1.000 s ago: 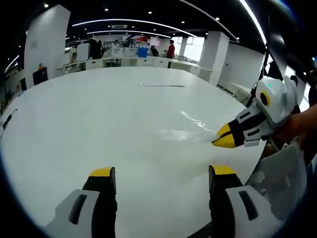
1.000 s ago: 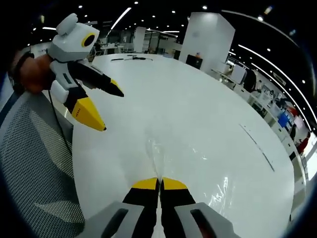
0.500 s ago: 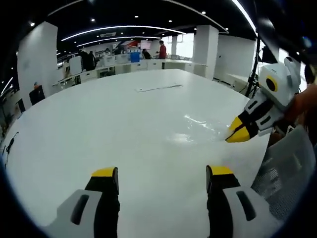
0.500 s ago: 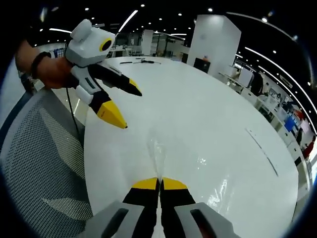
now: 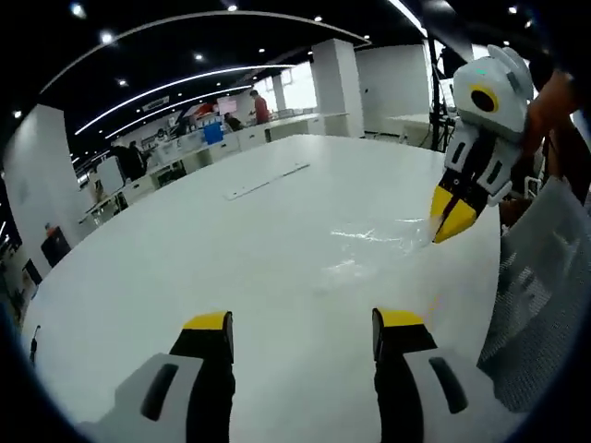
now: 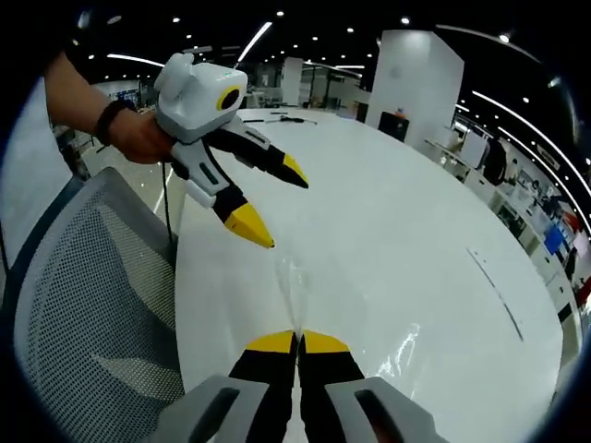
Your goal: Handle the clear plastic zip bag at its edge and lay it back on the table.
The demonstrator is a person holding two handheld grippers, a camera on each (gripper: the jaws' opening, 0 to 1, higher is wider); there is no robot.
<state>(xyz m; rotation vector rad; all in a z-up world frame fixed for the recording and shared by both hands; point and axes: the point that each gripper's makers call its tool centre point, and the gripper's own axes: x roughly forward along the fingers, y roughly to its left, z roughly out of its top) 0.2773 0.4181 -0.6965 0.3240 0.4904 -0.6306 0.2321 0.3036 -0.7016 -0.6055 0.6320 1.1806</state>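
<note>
Right gripper view: right claw (image 6: 297, 340), jaws pressed together on the near edge of the clear zip bag (image 6: 294, 286), whose film runs straight ahead along the jaw axis over the white worktop (image 6: 397, 249). Just beyond the bag's far end hovers the left claw (image 6: 274, 201), jaws spread and holding nothing. Left gripper view: bag (image 5: 374, 242) ahead-right, its edge at the right claw. The right claw therefore appears better placed to lower it.
</note>
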